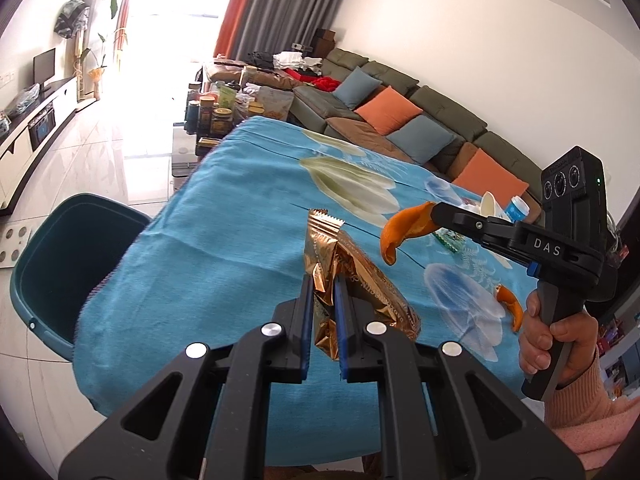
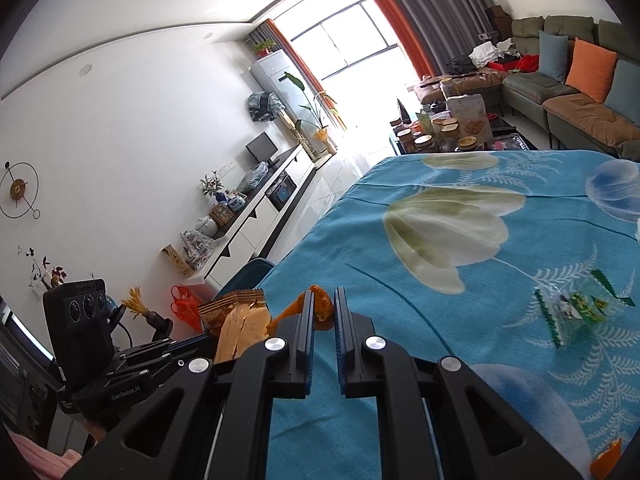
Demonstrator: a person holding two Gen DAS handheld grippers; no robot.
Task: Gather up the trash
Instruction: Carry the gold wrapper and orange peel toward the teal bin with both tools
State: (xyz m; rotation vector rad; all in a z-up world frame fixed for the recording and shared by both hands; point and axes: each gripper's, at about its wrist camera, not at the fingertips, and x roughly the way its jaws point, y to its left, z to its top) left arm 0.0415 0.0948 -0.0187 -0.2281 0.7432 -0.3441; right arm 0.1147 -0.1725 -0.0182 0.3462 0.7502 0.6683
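My left gripper (image 1: 323,286) is shut on a crumpled gold snack wrapper (image 1: 340,264), held above the blue flowered tablecloth (image 1: 208,248). The same wrapper (image 2: 236,320) shows at the lower left of the right wrist view. My right gripper (image 2: 323,300) is shut on a curled piece of orange peel (image 2: 322,312); in the left wrist view that gripper (image 1: 434,210) holds the peel (image 1: 400,230) above the cloth. A dark teal bin (image 1: 60,264) stands on the floor by the table's left edge. Another peel piece (image 1: 510,304) lies on the cloth.
A clear green-printed wrapper (image 2: 576,308) lies on the cloth to the right, and a peel scrap (image 2: 606,460) sits at the lower right. A white paper cup (image 1: 490,204) and a small blue-labelled tub (image 1: 518,208) stand near the far edge. A sofa (image 1: 400,120) and cluttered coffee table (image 1: 224,108) lie beyond.
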